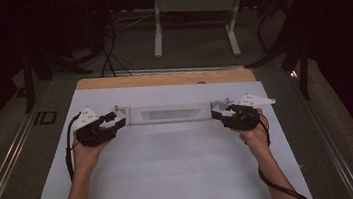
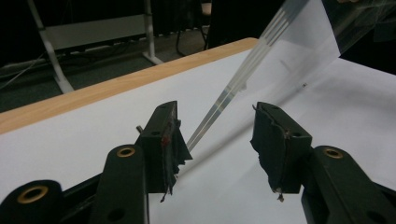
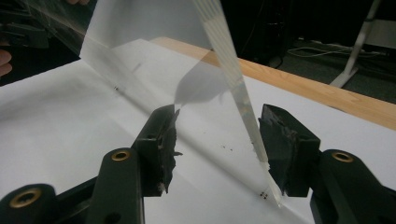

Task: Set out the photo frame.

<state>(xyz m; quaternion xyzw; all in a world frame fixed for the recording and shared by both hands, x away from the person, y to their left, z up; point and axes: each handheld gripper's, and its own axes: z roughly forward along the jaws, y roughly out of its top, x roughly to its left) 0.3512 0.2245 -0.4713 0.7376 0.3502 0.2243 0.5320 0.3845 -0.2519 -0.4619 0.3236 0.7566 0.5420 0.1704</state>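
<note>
Clear plastic bag (image 1: 166, 113) stretched between left gripper (image 1: 111, 121) and right gripper (image 1: 220, 110) over the counter (image 1: 173, 180); both jaws wide around bag ends, not clamping; release looks done, bag not yet lying flat

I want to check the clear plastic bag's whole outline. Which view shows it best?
The high view: the clear plastic bag lies full length on the white sheet between both grippers. The left gripper view shows one end between open fingers; the right gripper view shows the other end.
</note>
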